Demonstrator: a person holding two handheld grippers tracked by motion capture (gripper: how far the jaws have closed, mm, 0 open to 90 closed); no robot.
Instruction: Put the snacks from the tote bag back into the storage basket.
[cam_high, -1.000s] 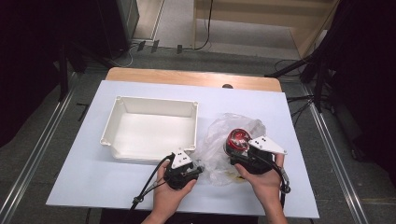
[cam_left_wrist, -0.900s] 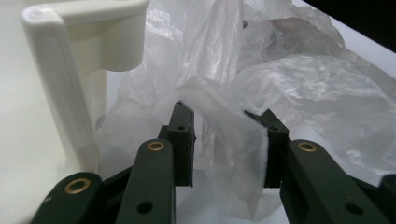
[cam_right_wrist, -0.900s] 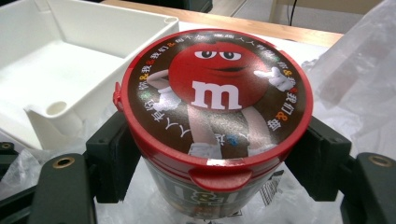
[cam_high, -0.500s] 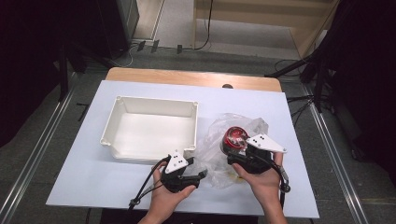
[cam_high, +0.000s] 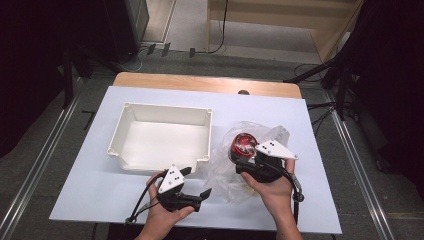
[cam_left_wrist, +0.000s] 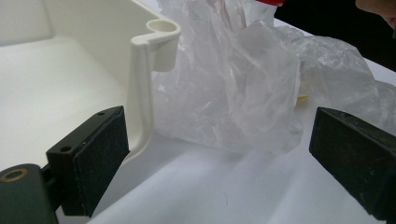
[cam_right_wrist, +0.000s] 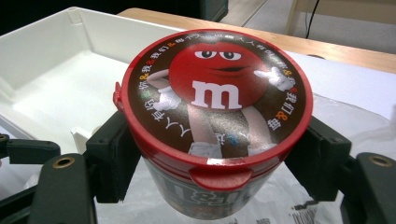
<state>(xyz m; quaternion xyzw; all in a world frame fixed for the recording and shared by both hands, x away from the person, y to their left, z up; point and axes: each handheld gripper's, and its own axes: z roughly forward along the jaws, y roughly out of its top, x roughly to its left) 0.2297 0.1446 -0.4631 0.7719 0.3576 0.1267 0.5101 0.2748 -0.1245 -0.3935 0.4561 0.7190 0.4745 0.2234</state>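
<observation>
A candy tub with a red lid (cam_right_wrist: 215, 98) that bears a cartoon figure stands over a crumpled clear plastic bag (cam_high: 223, 172). My right gripper (cam_right_wrist: 217, 156) is shut on the tub's sides, and from above the tub (cam_high: 243, 145) sits at the right of the table just ahead of the right gripper (cam_high: 246, 159). My left gripper (cam_high: 196, 182) is at the front near the tray's corner. Its jaws have just been opening and now stand wide apart. Nothing is between them, and the bag (cam_left_wrist: 233, 93) lies just beyond the left gripper (cam_left_wrist: 219, 158).
A white empty tray (cam_high: 160, 111) stands left of centre, its near right corner (cam_left_wrist: 140, 79) close to my left jaw. A white sheet (cam_high: 100, 180) covers the table. A wooden edge (cam_high: 200, 82) runs along the back.
The left gripper's jaws have spread from nearly closed to wide, and it has drawn back a little from the bag. The right gripper holds the tub much as before.
</observation>
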